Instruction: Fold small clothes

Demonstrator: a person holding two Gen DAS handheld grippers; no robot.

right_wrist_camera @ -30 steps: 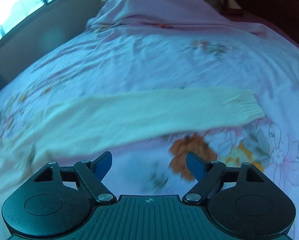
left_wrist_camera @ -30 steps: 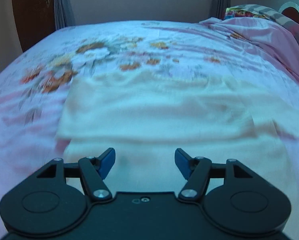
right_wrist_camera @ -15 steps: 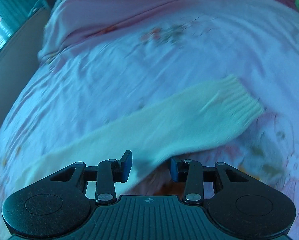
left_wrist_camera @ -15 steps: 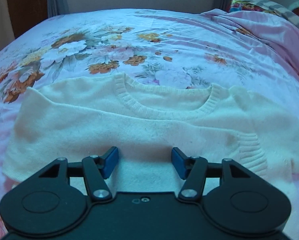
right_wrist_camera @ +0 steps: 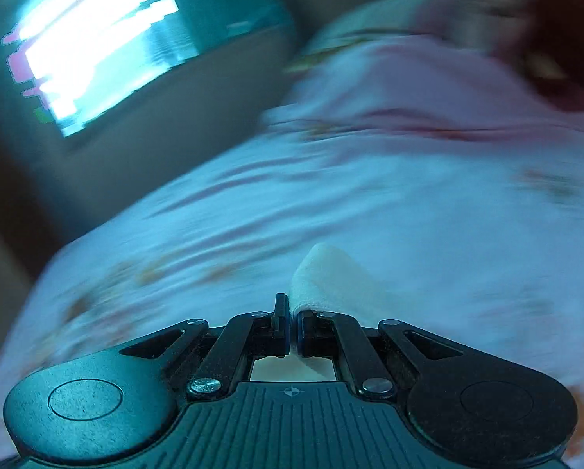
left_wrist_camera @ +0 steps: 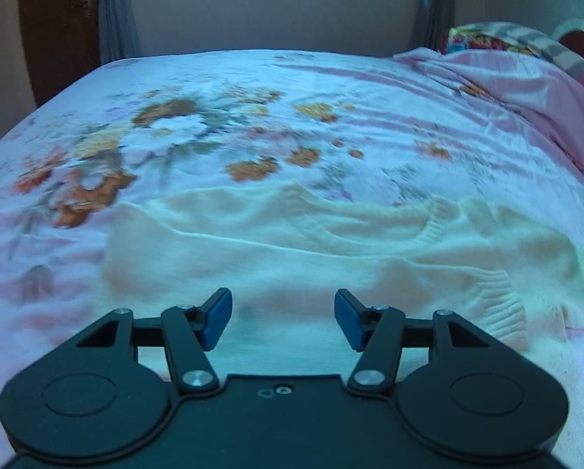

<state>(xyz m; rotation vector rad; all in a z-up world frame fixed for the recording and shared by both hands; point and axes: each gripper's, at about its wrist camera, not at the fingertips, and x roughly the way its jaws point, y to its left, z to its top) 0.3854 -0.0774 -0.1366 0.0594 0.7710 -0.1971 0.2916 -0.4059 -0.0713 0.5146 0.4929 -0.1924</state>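
Where it lies flat on the floral bedsheet (left_wrist_camera: 331, 90), the cream sweater (left_wrist_camera: 292, 250) spreads directly ahead of and under the left gripper (left_wrist_camera: 282, 318), neckline away from it; jaws parted, empty. Right gripper (right_wrist_camera: 291, 322): jaws closed, pinching the sweater's sleeve (right_wrist_camera: 323, 277), a fold standing above the pads. Window (right_wrist_camera: 92, 39) ahead-left.

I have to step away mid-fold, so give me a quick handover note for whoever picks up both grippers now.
Right gripper: shut on the sleeve of the cream sweater, lifted off the floral bedsheet.
Left gripper: open, empty, hovering over the sweater's lower body.
Sweater lies flat on the bed, neckline away from you; a ribbed cuff already rests across the body on the right.
Done: one sleeve apparently folded in.
Left: lay the gripped sleeve across the body, then fold the body.
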